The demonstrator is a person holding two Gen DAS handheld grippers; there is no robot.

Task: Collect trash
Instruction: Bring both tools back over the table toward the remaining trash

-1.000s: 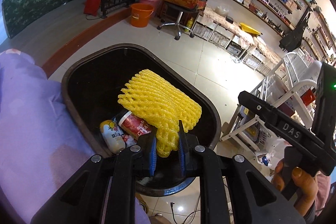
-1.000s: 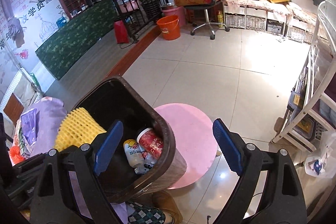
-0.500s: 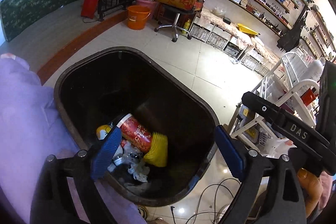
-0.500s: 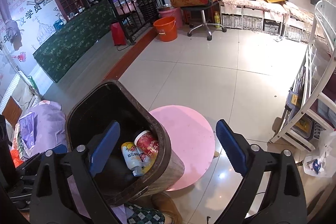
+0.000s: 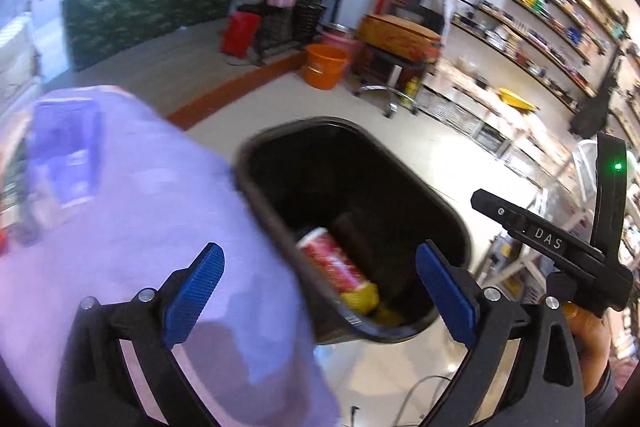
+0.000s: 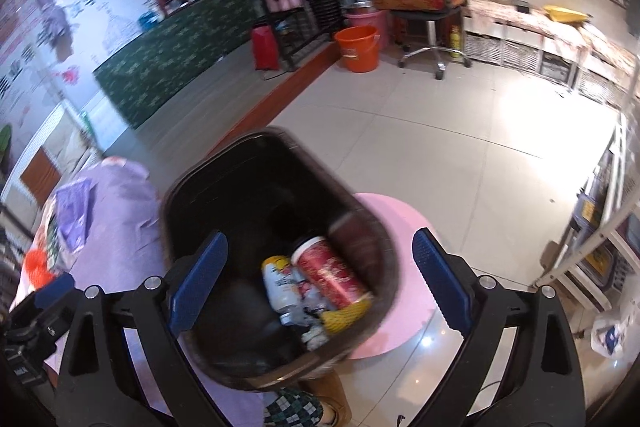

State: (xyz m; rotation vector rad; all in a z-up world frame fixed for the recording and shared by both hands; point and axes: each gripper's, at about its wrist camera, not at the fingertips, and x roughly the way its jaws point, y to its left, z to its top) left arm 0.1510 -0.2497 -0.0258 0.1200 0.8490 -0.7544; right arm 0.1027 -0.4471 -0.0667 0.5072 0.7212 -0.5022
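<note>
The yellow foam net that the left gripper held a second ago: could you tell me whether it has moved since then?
Yes. The yellow foam net has dropped from above the bin's rim into the bin, beside the red cup.

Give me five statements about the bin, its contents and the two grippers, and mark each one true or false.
1. The yellow foam net lies inside the dark bin. True.
2. The left gripper is clamped on the foam net. False: its jaws are opening, nothing is between them, and the net lies in the bin.
3. A red cup lies on its side in the bin. True.
4. The bin stands beside an orange bucket, touching it. False: the bucket stands far off across the floor; a pink round mat lies next to the bin.
5. The right gripper holds nothing. True.
</note>
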